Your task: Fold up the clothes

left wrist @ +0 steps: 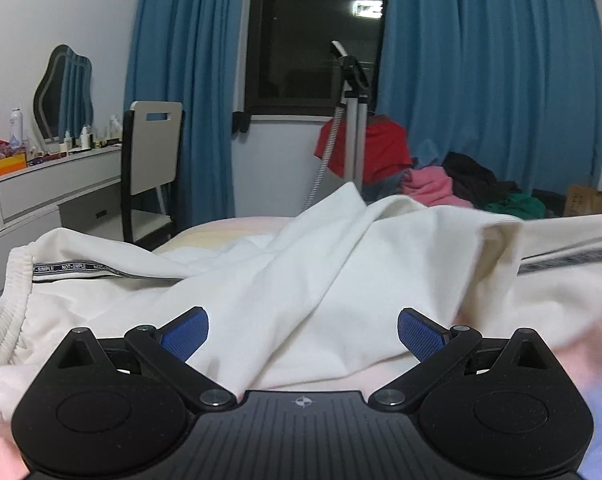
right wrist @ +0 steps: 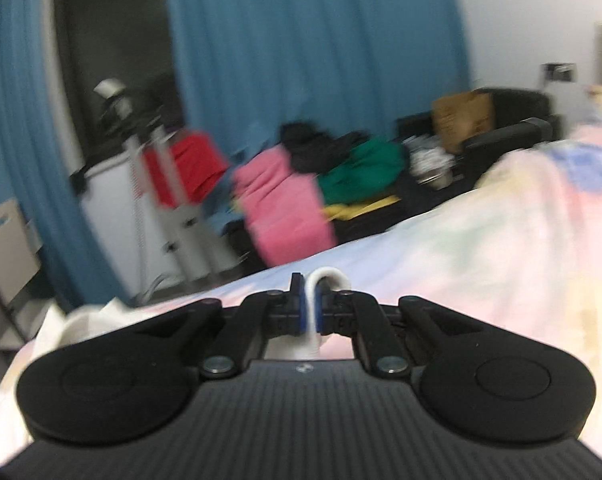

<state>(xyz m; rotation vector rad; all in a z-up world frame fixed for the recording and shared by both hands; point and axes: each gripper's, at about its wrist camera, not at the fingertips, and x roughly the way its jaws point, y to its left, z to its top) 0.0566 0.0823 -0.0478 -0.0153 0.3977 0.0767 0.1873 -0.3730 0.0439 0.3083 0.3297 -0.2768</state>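
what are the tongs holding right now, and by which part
The right tongs are shut on a small fold of the white garment; which part cannot be told. The left tongs are open, holding nothing.

Indoor artificial light, even and cool; soft shadows. Left wrist view: mostly sharp, window [left wrist: 317,36] black with one bright reflected glare patch, right edge smeared. Right wrist view: heavy motion blur throughout. Both: fisheye bending, dark vignetted corners.
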